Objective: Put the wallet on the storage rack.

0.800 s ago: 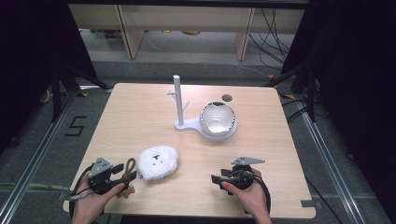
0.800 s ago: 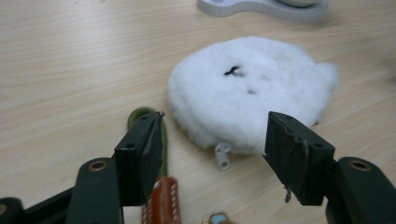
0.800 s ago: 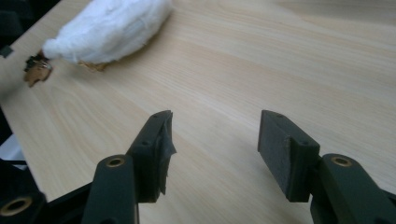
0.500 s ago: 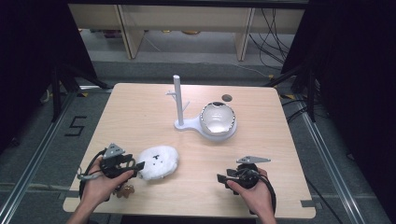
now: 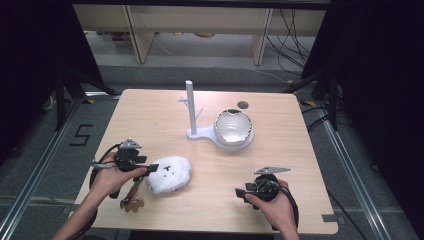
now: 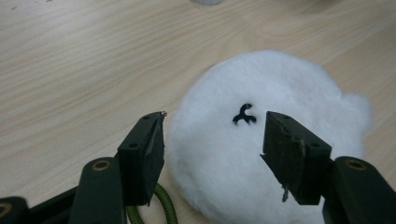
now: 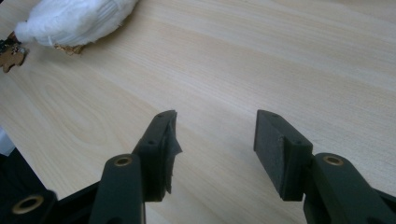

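A pale wooden table [image 5: 280, 165] takes up most of the floor space here. Toward its far side stands a white plastic stand with an upright post [image 5: 191, 107], and on the wide end of its base sits a round, shiny silver-and-white bowl-like thing [image 5: 232, 126]. Just beyond that is a small dark round spot [image 5: 243, 105] in the tabletop.

Near the front left lies a fluffy white plush toy with a small black mark on top [image 5: 168, 174]; a little brown charm [image 5: 133, 204] and a green cord [image 6: 164, 205] lie at its near-left side.

The left gripper [image 5: 151, 169] is held low at the toy's left end, jaws spread wide. In the left gripper view one jaw stands beside the fur's edge and the other over it, neither pressing in. The right gripper [image 7: 215, 140] waits at the front right, well apart from the toy, jaws parted over bare wood with nothing between them.
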Available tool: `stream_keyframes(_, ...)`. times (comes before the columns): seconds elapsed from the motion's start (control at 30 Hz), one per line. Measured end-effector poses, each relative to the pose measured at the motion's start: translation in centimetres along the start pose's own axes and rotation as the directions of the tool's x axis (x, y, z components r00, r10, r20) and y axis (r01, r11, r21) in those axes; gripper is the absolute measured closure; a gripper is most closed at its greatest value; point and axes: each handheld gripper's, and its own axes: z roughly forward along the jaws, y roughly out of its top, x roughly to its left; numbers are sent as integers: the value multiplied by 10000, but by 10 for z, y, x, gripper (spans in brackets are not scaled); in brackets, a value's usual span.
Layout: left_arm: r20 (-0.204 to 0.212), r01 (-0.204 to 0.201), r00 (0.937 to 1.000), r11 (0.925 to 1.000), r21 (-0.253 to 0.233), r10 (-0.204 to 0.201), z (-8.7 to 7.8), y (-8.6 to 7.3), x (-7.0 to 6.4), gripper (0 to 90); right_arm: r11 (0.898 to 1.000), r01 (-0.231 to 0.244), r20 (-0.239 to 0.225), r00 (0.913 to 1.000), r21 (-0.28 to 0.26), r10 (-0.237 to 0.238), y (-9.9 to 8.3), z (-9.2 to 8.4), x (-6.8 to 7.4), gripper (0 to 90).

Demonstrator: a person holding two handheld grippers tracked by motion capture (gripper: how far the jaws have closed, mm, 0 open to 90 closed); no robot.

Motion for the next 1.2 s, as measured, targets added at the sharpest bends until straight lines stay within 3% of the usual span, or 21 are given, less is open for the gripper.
stream_keyframes(0.03, 5, -35, 10000, 9995, 311, 35, 4, 3, 1, 380, 9999, 53, -11, 10000, 100, -53, 1, 0, -1, 496)
stream_keyframes(0.13, 85, -189, 9998, 9988, 448, 185, 9, 6, 3, 381, 9998, -191, -33, 9998, 31, 191, 1, 0, 0, 495)
stream_keyframes(0.17, 156, -308, 9994, 9976, 618, 299, 10, 8, 3, 383, 9997, 172, -146, 9997, -183, -175, 1, 1, -1, 494)
stream_keyframes(0.23, 241, -374, 9991, 9971, 664, 359, 14, 11, 5, 394, 9992, 103, -277, 9996, -380, -113, 1, 2, -2, 494)
stream_keyframes(0.3, 207, -503, 9986, 9949, 873, 487, 18, 14, 7, 404, 9999, 136, -231, 9996, 47, -135, 2, 0, -2, 492)
stream_keyframes(0.37, 235, -605, 9980, 9942, 890, 586, 19, 15, 7, 409, 9999, -29, -95, 10000, -123, 28, 1, 0, 0, 490)
stream_keyframes(0.43, 279, -669, 9975, 9927, 999, 645, 21, 16, 8, 412, 10000, 75, -315, 9995, 48, -74, 2, -1, 0, 485)
stream_keyframes(0.47, 268, -727, 9972, 9894, 1258, 699, 22, 17, 9, 415, 10000, 61, -331, 9994, 19, -61, 3, 0, 0, 485)
stream_keyframes(0.57, 325, -777, 9967, 9877, 1354, 740, 24, 16, 10, 417, 10000, 33, -319, 9995, -90, -36, 3, 1, 1, 485)
stream_keyframes(0.63, 331, -925, 9955, 9821, 1640, 883, 27, 16, 11, 418, 9999, 110, -385, 9992, -29, -111, 4, 2, 1, 485)
stream_keyframes(0.67, 380, -963, 9951, 9799, 1749, 910, 27, 16, 11, 419, 10000, -79, -414, 9991, -18, 78, 3, 3, 2, 484)
stream_keyframes(0.7, 388, -979, 9950, 9786, 1810, 923, 28, 16, 10, 418, 9998, 184, -502, 9986, 50, -181, 4, 3, 1, 484)
stream_keyframes(0.73, 445, -953, 9951, 9779, 1863, 885, 30, 16, 9, 418, 9998, 160, -540, 9984, 110, -154, 4, 4, 1, 484)
stream_keyframes(0.77, 556, -1136, 9930, 9704, 2133, 1040, 31, 16, 9, 416, 9999, 109, -441, 9990, 48, -107, 4, 4, 3, 484)
stream_keyframes(0.83, 602, -1190, 9924, 9642, 2370, 1077, 36, 16, 8, 411, 10000, 32, -1067, 9943, -19, -34, 3, 7, 1, 483)
stream_keyframes(1.1, 634, -838, 9956, 9602, 2663, 694, 45, 17, 9, 412, 9999, 158, -1166, 9931, 28, -154, 2, 9, 1, 474)
stream_keyframes(1.2, 739, -760, 9955, 9620, 2623, 585, 47, 15, 10, 434, 9998, 167, -1093, 9939, 110, -154, 2, 10, 2, 471)
